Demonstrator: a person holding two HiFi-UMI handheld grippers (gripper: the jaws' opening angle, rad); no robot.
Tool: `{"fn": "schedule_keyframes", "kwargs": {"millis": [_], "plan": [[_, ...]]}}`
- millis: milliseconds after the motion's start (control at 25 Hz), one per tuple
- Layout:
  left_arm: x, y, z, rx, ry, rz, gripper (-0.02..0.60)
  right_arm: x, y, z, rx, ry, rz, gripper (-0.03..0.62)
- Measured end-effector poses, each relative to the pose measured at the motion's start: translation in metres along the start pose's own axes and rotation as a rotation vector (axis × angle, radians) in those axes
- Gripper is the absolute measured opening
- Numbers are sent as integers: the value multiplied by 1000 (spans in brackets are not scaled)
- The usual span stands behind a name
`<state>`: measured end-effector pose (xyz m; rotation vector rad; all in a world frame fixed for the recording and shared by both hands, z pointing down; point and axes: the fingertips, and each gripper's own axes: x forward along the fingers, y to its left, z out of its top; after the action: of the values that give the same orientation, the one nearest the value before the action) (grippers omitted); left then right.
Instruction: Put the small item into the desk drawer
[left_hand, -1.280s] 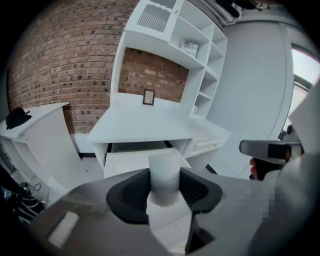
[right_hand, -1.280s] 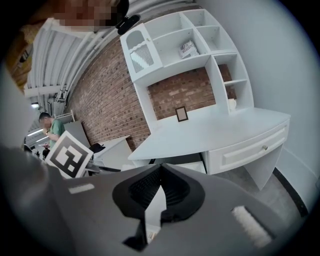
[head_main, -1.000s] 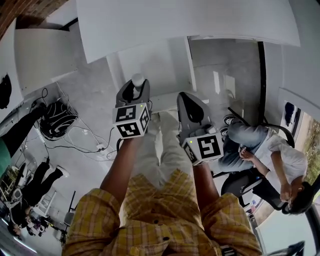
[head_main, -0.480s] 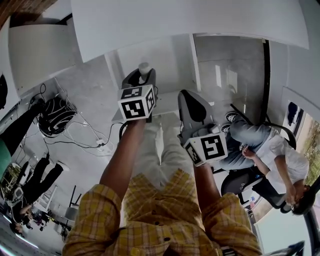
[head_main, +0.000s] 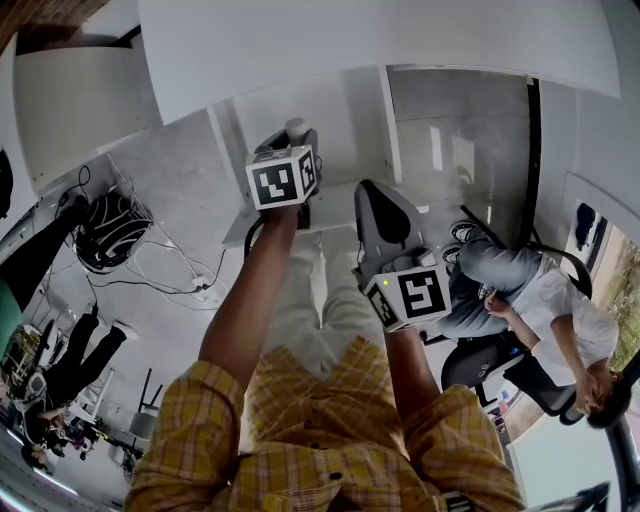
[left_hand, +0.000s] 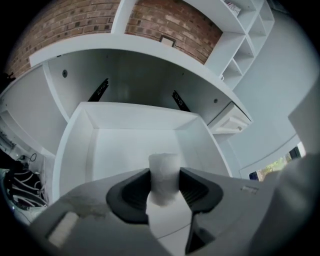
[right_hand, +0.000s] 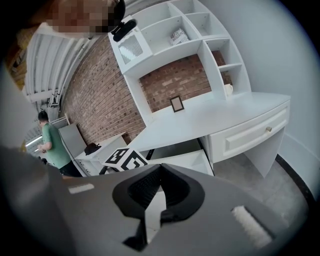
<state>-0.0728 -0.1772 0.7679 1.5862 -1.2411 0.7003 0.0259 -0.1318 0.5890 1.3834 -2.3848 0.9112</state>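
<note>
Near the top of the head view, the left tongs (head_main: 293, 140) hold a small white roll (head_main: 296, 128). The right tongs (head_main: 372, 200) sit just beside them, a bit lower.

Looking along the left tongs, the roll is short, round and soft-looking. It stands up between the two black pads (left_hand: 131, 192). These tongs are wide apart and squeeze the roll on both sides. The roll is held over the open white drawer (left_hand: 75, 150) under the counter (left_hand: 125, 47).

Looking along the right tongs, the tips are pressed together, with nothing between them.
</note>
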Motion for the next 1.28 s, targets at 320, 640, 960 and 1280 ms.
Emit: {"fn": "schedule_keyframes", "kwargs": {"millis": [320, 640, 960, 1280], "plan": [[18, 16, -14, -56, 54, 29, 184, 1, -5, -2, 12, 9, -6, -2], [36, 25, -32, -104, 113, 37, 184, 2, -7, -3, 13, 18, -5, -2], [44, 23, -39, -123, 136, 10, 187, 2, -14, -4, 18, 30, -16, -2], [52, 26, -45, -144, 159, 11, 187, 1, -14, -6, 16, 34, -19, -2]]}}
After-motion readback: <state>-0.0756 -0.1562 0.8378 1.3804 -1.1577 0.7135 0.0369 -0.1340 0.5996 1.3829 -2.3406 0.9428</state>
